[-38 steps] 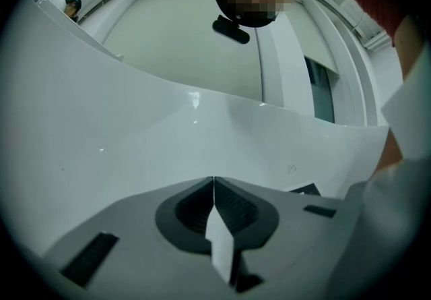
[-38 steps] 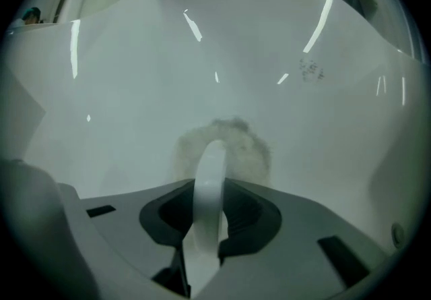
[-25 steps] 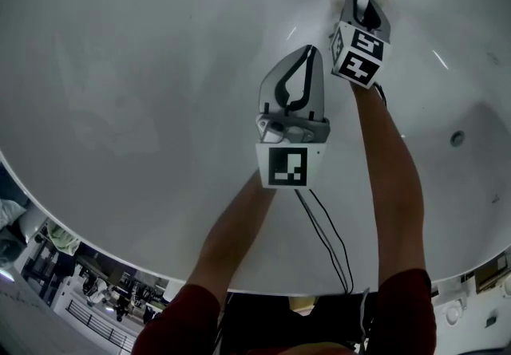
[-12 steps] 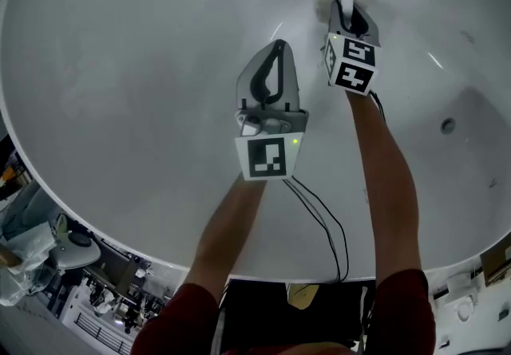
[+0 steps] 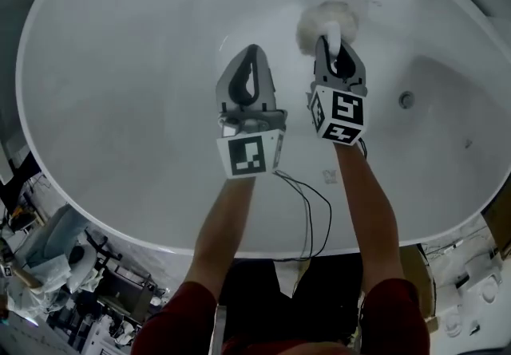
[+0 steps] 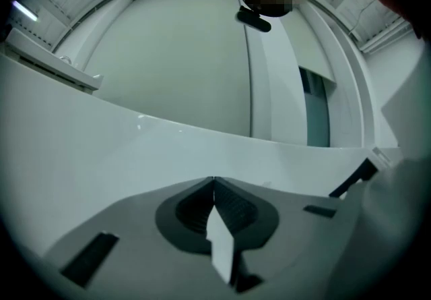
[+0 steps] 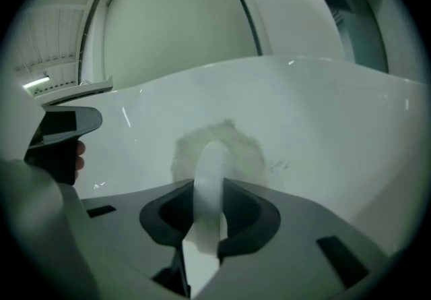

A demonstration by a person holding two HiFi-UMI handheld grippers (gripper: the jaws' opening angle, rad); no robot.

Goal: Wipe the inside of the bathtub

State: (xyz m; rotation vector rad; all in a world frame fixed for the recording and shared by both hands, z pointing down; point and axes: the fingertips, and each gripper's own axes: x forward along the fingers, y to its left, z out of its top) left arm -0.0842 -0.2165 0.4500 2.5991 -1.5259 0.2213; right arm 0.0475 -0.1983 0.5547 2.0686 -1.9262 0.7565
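From the head view, the white oval bathtub fills most of the picture, with its drain to the right; both forearms reach down into it; the left gripper hangs over the tub floor near the middle with its jaws drawn to a point; just beside it the right gripper holds a white handle whose fluffy white pad lies against the tub's inner wall; dark cables trail from the grippers over the near rim; cluttered gear sits on the floor outside the tub at the lower left.

In the left gripper view, the left gripper has its jaws pressed together with nothing between them; beyond them rises the bathtub's pale curved side; a corner of the right gripper shows at the right edge.

In the right gripper view, the right gripper has its jaws clamped on the handle, which stands upright between them; the pad spreads round its tip, flat on the bathtub wall; the left gripper shows at the left, with a fingertip beside its grip.
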